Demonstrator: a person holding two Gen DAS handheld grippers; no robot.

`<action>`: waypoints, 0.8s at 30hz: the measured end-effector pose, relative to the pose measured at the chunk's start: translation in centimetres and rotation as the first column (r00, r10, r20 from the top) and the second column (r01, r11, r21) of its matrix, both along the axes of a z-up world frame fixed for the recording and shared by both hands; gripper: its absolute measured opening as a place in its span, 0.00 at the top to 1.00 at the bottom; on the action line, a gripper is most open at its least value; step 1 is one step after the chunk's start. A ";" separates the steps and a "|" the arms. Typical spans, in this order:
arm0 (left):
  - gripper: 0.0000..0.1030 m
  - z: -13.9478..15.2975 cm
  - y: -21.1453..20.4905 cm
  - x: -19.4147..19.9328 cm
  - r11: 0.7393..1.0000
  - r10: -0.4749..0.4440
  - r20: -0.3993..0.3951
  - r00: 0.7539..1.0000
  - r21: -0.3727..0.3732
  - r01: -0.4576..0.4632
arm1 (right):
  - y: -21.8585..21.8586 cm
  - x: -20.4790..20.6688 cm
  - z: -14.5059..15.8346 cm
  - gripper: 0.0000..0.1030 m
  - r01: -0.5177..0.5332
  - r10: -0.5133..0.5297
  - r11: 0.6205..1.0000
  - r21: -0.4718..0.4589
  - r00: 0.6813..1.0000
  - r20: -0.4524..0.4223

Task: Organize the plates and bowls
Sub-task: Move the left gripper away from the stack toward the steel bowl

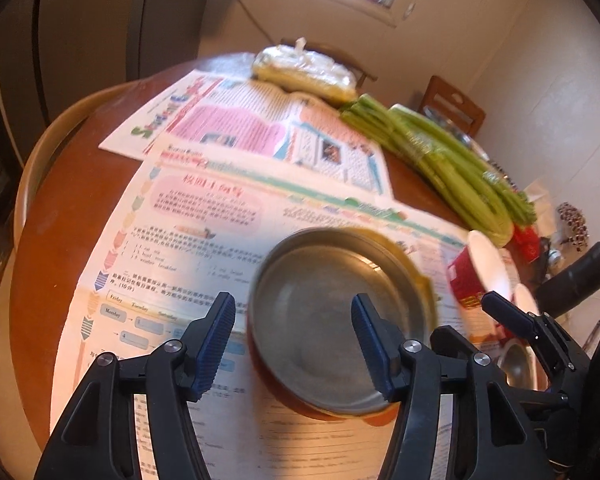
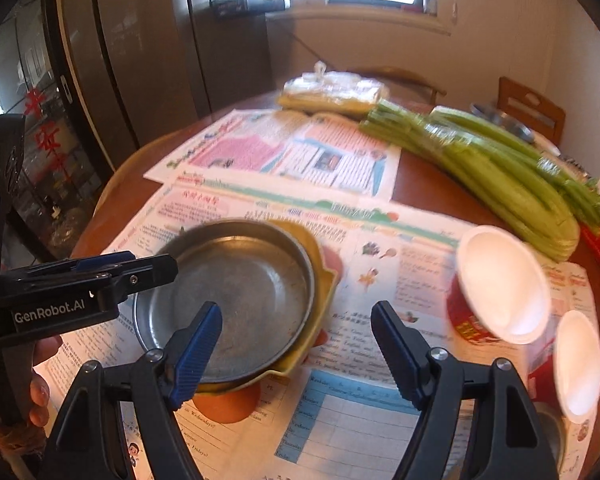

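A shallow metal plate (image 1: 332,320) (image 2: 236,300) rests inside a yellow dish (image 2: 324,280) on newspaper. My left gripper (image 1: 294,340) is open; its jaws stand either side of the plate's left rim without pressing on it. In the right wrist view the left gripper (image 2: 164,266) shows side-on at that rim, held by a hand. My right gripper (image 2: 298,340) is open over the near right edge of the stack, with nothing gripped. Two red bowls with white insides (image 2: 500,280) (image 2: 580,360) lie tilted to the right. One of the right gripper's fingers (image 1: 508,316) shows beside the bowls (image 1: 484,272).
Newspaper sheets (image 2: 284,156) cover the round wooden table (image 1: 56,208). Celery bunches (image 2: 492,176) lie at the right and a clear bag of food (image 2: 332,92) at the back. A metal bowl (image 1: 516,364) sits near the red bowls. A wooden chair (image 2: 532,108) stands behind the table.
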State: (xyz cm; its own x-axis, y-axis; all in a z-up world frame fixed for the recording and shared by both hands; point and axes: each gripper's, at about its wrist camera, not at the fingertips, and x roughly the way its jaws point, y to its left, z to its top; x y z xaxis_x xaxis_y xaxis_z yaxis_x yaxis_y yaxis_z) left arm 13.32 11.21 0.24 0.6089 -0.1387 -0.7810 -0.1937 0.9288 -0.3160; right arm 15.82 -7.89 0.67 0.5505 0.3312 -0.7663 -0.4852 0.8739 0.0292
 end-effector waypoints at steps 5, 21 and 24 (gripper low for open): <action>0.33 1.3 -1.8 -0.7 1.000 -0.023 0.045 0.999 0.019 0.022 | -2.3 -1.2 2.1 0.25 0.028 -0.029 0.999 0.021 0.997 0.077; 0.30 3.3 -12.0 -2.6 0.991 -0.132 0.128 0.983 0.048 0.126 | -14.5 -3.7 4.9 0.17 0.175 -0.194 0.975 0.138 0.971 0.142; 0.30 3.3 -13.4 -3.2 0.991 -0.133 0.149 0.980 0.034 0.129 | -16.7 -4.3 5.0 0.16 0.185 -0.207 0.971 0.151 0.967 0.147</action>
State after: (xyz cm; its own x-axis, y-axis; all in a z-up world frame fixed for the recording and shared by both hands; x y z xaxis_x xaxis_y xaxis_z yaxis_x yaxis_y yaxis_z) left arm 10.16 -2.23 3.55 0.6974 -0.2073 -0.6861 -0.0217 0.9507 -0.3093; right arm 11.50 -24.55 5.63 0.7269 0.2989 -0.6183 -0.3128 0.9456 0.0895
